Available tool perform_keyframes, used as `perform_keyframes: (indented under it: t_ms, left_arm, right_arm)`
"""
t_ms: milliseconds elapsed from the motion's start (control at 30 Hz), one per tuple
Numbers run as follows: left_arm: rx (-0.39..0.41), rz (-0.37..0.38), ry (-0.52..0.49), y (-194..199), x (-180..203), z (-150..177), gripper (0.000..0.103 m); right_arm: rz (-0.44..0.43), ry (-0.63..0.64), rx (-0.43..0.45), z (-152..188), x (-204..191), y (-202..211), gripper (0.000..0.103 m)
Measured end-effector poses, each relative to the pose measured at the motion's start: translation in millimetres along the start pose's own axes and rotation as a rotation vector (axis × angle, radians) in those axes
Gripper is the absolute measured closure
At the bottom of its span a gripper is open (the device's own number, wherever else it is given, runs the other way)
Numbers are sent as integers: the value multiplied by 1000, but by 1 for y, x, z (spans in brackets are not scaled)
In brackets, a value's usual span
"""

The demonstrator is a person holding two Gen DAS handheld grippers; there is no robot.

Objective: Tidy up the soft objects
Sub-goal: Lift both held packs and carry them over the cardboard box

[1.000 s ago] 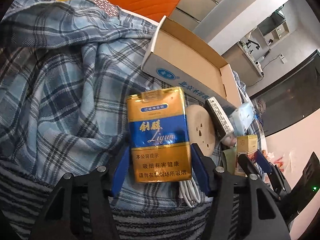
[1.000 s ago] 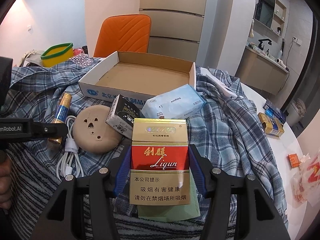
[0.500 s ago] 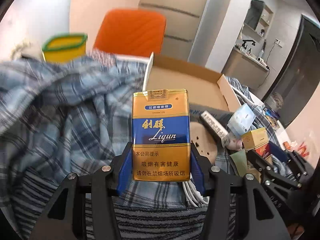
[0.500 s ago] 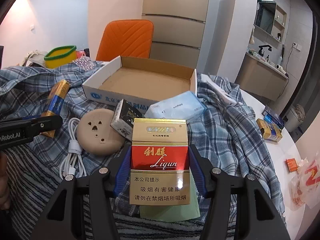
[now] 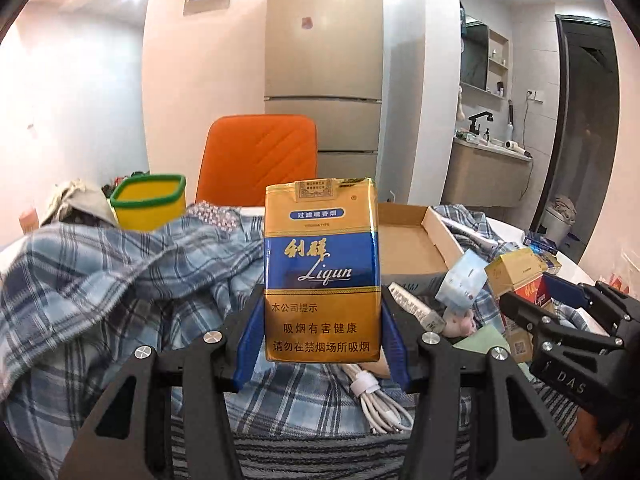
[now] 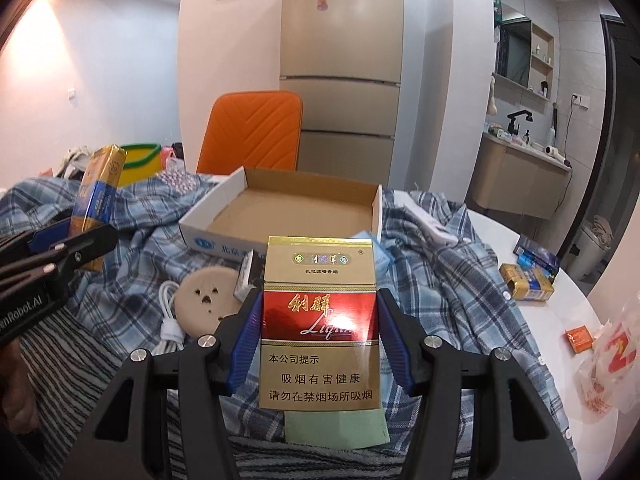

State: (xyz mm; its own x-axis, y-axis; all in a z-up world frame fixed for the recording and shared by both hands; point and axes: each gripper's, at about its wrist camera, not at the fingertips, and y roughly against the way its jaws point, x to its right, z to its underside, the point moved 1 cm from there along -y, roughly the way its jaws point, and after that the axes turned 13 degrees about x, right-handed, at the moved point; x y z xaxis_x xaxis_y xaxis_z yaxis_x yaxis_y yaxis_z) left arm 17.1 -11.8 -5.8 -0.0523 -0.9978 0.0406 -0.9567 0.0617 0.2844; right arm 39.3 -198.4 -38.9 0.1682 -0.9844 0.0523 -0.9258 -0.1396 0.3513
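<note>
plaid cloth (image 6: 436,264) spread over the table | open cardboard box (image 6: 296,208) resting on it | left gripper (image 5: 320,332) clenched on upright blue-and-gold cigarette pack (image 5: 320,268), raised above the cloth | right gripper (image 6: 318,344) clenched on upright red-and-gold cigarette pack (image 6: 318,320), near the box

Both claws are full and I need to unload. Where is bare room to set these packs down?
The cardboard box floor is bare, bordered by its walls. The white tabletop is free between the plaid shirt and the snack bags. It is crowded in front of the box: round socket, white cable, small packs.
</note>
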Motion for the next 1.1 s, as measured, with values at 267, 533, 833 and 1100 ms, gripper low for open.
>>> perform_keyframes:
  t_ms: [267, 533, 833, 1100]
  left_arm:
    - [76, 17, -35, 3, 8, -38, 52]
    - [144, 18, -63, -7, 14, -88, 52]
    - [173, 29, -52, -31, 18, -137, 52]
    - [186, 21, -14, -55, 16, -158, 52]
  right_arm:
    - [21, 3, 95, -43, 7, 12, 45]
    - [64, 17, 264, -115, 12, 21, 45]
    - [98, -53, 335, -175, 22, 2, 45]
    - [104, -114, 340, -200, 35, -25, 45]
